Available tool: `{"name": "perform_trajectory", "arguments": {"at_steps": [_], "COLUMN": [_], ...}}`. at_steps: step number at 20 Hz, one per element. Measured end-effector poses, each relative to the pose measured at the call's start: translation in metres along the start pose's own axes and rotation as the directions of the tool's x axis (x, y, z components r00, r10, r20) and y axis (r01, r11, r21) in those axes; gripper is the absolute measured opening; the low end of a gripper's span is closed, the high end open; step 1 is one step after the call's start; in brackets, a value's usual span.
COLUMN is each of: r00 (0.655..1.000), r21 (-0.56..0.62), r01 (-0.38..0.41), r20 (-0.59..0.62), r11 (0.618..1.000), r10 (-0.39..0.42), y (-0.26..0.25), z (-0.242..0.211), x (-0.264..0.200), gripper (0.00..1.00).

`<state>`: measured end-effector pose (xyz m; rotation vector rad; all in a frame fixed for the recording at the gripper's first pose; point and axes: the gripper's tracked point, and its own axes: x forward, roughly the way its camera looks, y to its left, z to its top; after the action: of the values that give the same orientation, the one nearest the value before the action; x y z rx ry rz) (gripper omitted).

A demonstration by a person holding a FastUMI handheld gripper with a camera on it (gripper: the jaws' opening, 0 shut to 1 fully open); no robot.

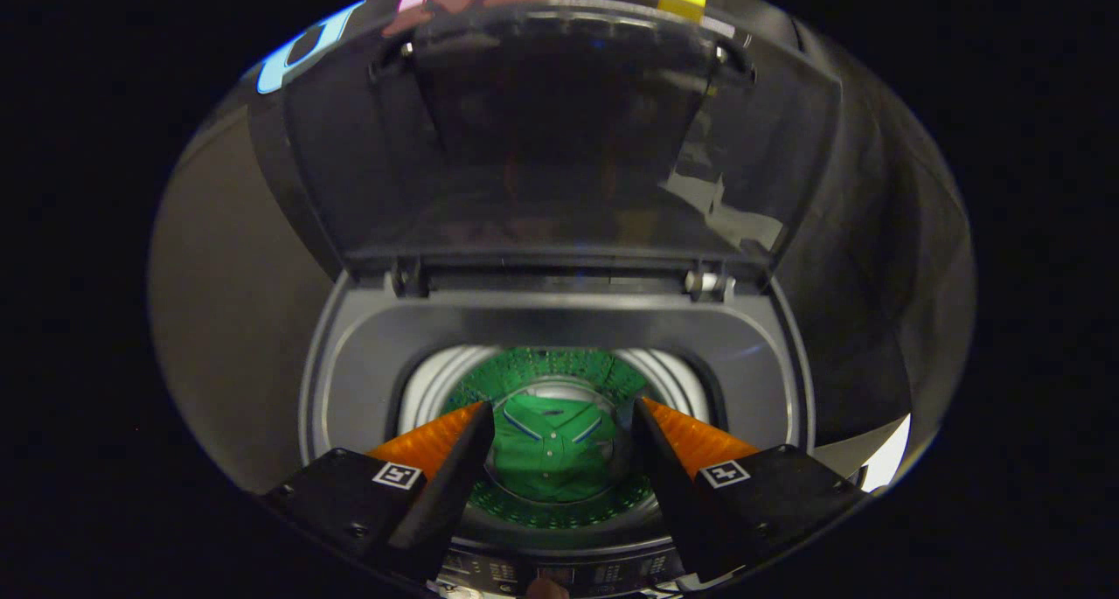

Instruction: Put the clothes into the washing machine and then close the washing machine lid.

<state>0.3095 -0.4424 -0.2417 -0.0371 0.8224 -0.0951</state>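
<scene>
Nearest the camera, the gripper (559, 411) is being held spread wide above the washing machine (350, 389), its two fingers angled apart and nothing being gripped between them. Square black-and-white marker tags are showing on the finger mounts, at about 7 and 5 o'clock from the drum (559, 367) opening.

Between and beyond the fingers, down inside the drum, a green shirt (551, 450) is lying flat. It is being shown with a collar trimmed in a pale stripe and a short buttoned placket, and it is resting on the drum floor, clear of both fingers. The perforated drum wall around it is taking on a green tint.

A grey top deck is framing the round opening, with open room being left all round the shirt. At 12 o'clock from the opening, the lid (559, 144) is standing raised on its hinges, its dark glossy panel reflecting the booth. A control strip (559, 573) is lying at 6 o'clock, below the fingers; its small markings are too blurred to be read.
</scene>
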Motion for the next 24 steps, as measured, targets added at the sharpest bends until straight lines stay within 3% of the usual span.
{"name": "perform_trajectory", "arguments": {"at_steps": [12, 18, 24], "r00": [0.960, 0.944, 0.957], "r21": [-0.019, 0.012, 0.046], "r01": [0.027, 0.026, -0.003], "r20": [0.280, 0.329, 0.292], "r11": [0.999, 1.000, 0.999], "r10": [-0.021, -0.029, -0.011], "y": [0.004, -0.010, -0.004], "z": [0.187, 0.245, 0.268], "x": [-0.112, -0.116, -0.072], "gripper": [0.99, 0.99, 0.99]}}
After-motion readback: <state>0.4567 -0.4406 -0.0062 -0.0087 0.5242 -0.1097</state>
